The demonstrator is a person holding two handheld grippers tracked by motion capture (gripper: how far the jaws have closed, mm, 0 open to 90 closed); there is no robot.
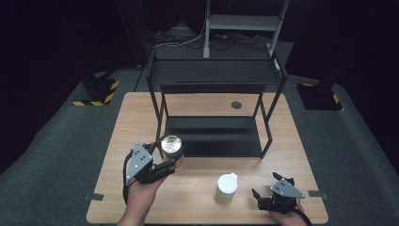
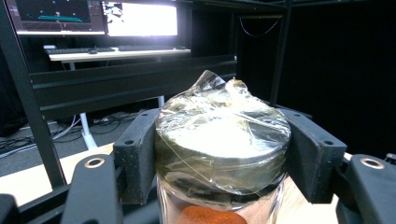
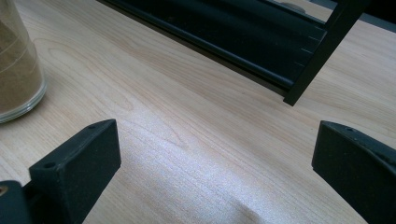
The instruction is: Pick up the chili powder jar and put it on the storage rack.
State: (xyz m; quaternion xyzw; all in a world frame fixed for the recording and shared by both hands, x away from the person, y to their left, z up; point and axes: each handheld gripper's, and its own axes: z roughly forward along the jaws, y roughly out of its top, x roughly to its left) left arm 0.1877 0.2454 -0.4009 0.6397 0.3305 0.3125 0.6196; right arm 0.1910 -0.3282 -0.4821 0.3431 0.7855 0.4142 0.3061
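A black two-shelf rack [image 1: 214,110] stood at twelve o'clock on the wooden table [image 1: 141,117]. At nine o'clock, by its front-left leg, the left gripper [image 1: 168,159] clamped an upright, film-wrapped jar [image 2: 222,144]. At five o'clock, the right gripper [image 1: 266,186] rested, jaws apart, beside a white-lidded jar [image 1: 226,188].

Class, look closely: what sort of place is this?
Probably a lab or recording studio: black-draped surroundings, lit computer monitors on a desk behind, and hazard-striped stand bases on grey carpet around the wooden table.
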